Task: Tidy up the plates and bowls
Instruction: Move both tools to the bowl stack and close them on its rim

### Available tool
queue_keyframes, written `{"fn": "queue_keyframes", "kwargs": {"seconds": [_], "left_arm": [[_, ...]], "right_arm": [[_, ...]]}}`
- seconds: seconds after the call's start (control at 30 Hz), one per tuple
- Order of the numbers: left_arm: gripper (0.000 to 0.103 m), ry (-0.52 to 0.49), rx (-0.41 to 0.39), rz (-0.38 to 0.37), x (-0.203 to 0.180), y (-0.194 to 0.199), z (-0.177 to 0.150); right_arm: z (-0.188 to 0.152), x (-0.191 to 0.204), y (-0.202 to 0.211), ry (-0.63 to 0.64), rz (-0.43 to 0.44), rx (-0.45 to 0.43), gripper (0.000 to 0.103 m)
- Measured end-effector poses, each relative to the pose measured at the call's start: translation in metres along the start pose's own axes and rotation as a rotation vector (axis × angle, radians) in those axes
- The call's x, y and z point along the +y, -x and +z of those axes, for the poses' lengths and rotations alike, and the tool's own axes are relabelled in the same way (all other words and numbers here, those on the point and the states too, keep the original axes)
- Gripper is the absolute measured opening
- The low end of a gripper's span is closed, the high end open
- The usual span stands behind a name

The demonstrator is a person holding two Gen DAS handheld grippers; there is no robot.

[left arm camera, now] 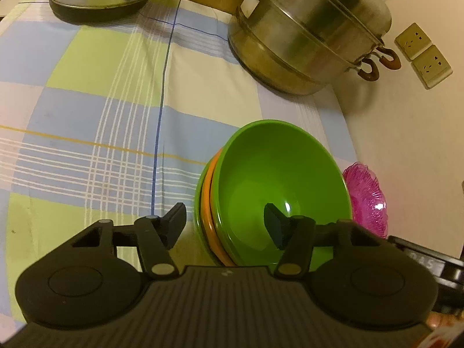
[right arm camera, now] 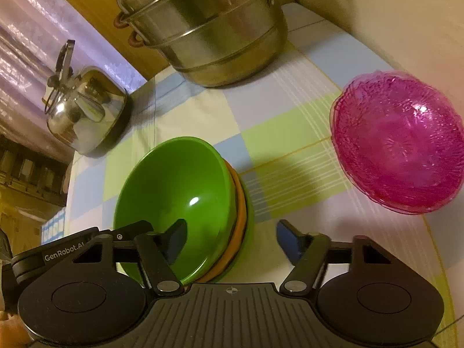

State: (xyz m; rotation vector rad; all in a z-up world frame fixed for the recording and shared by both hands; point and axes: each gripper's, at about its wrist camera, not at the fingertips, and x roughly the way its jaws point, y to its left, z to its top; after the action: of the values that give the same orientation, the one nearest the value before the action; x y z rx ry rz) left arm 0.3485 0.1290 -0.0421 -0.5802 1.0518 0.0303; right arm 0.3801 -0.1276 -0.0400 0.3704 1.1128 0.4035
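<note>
Two grippers straddle one stack of bowls, its opposite rims each between a pair of jaws. The left gripper and right gripper stand half-wide; whether the pads press cannot be told. The glossy green bowl tops the stack, with one orange bowl and another green rim beneath. Right of the stack sit pink glass bowls; beyond it, one steel steamer pot and one kettle on the checked tablecloth.
</note>
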Motion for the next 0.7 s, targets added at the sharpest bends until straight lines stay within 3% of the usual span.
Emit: {"fn": "queue_keyframes", "kwargs": {"seconds": [0.17,0.43,0.7], "left_arm": [[0.044,0.001,0.011,-0.003,0.001,-0.007,0.002],[0.036,-0.017,0.013,0.011,0.002,-0.011,0.003],[0.029,-0.026,0.024,0.030,0.003,-0.020,0.006]], "right_arm": [[0.000,-0.001,-0.014,-0.012,0.005,0.036,0.051],[-0.002,0.003,-0.027,-0.017,-0.008,0.056,0.047],[-0.005,0.003,-0.032,-0.019,-0.042,0.047,0.035]]}}
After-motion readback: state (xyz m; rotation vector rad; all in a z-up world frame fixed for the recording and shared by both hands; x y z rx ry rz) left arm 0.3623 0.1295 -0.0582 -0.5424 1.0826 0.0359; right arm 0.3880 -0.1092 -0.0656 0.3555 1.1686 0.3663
